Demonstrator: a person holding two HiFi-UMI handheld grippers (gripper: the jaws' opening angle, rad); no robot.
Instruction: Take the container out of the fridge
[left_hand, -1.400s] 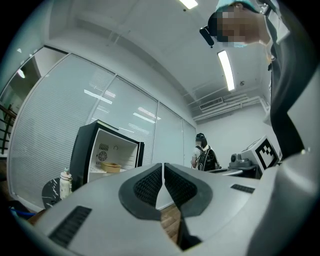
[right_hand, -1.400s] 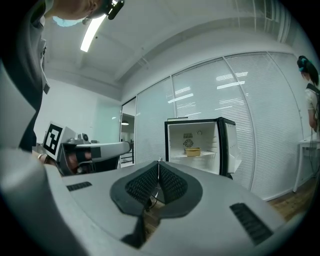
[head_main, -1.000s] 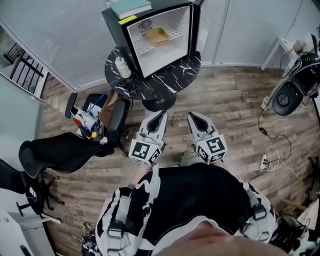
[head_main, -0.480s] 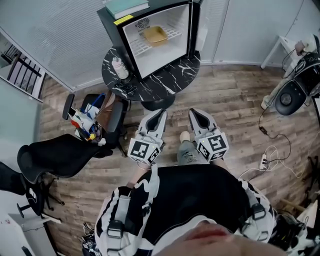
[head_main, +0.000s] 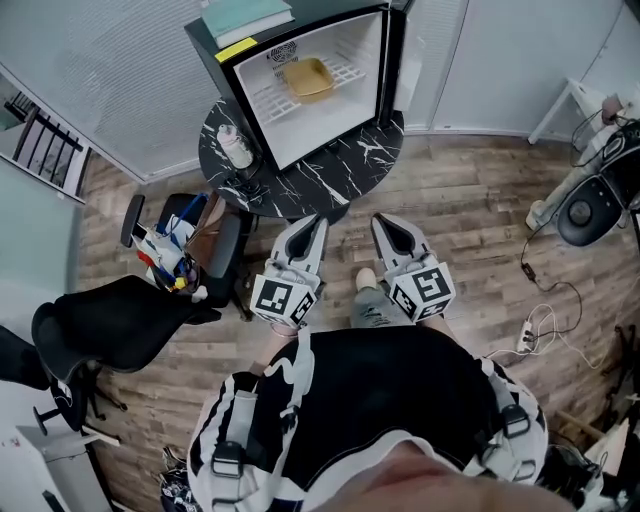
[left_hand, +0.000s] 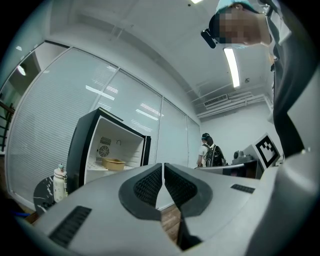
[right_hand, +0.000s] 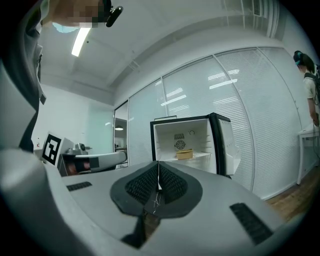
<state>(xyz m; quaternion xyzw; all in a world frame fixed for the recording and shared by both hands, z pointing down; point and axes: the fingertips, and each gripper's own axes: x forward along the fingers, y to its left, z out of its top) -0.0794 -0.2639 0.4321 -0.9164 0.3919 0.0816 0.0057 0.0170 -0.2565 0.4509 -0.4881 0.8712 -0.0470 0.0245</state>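
Your left gripper (head_main: 316, 224) and right gripper (head_main: 384, 222) remain clenched, empty; open fridge (head_main: 350, 40) with yellow container (head_main: 309, 78) ahead of both jaws, nearer than before

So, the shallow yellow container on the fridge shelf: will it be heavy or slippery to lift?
The shallow yellow container looks open and seems empty, so it is probably light. Its walls look thin, so it may flex when squeezed. It rests on a white wire shelf, so it could snag slightly when dragged.
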